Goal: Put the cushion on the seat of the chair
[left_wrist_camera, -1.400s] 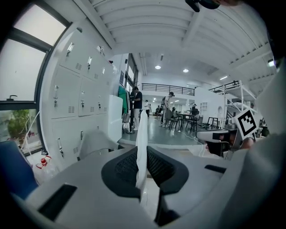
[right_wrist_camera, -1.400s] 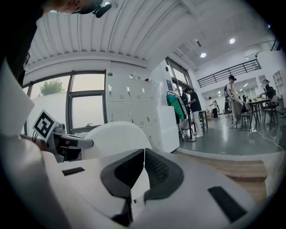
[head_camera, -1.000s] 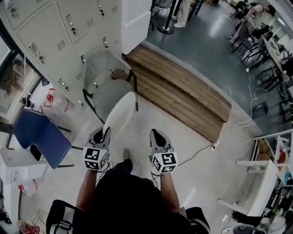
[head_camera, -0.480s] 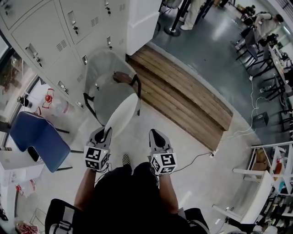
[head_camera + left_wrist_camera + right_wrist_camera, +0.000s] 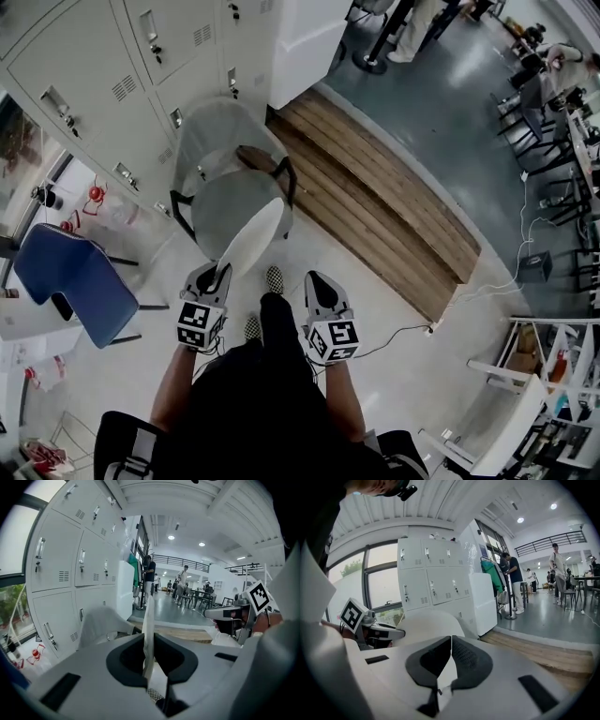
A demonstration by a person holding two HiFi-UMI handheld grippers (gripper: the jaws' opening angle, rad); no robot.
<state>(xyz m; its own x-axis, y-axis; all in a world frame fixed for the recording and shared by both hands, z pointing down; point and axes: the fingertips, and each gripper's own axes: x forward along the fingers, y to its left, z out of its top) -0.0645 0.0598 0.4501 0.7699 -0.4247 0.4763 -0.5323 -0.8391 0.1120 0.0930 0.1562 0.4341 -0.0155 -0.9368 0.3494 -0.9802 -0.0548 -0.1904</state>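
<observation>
Now the left gripper (image 5: 219,273) has its jaws pinching the near edge of a flat round white cushion (image 5: 251,236), held on edge and pointing toward the chair. Seen from above, the cushion's far rim overlaps the front edge of the seat of the pale grey shell chair with dark armrests (image 5: 220,192). In the left gripper view it stands as a thin blade between the pads. The right gripper (image 5: 315,279) hangs just beside, clear of the cushion, jaws pressed together on nothing. White metal lockers (image 5: 84,84) stand right behind the chair. A slatted wooden platform (image 5: 394,211) runs close along its right side, and a blue chair (image 5: 75,281) sits apart on the left, with bare pale floor (image 5: 159,258) between.
</observation>
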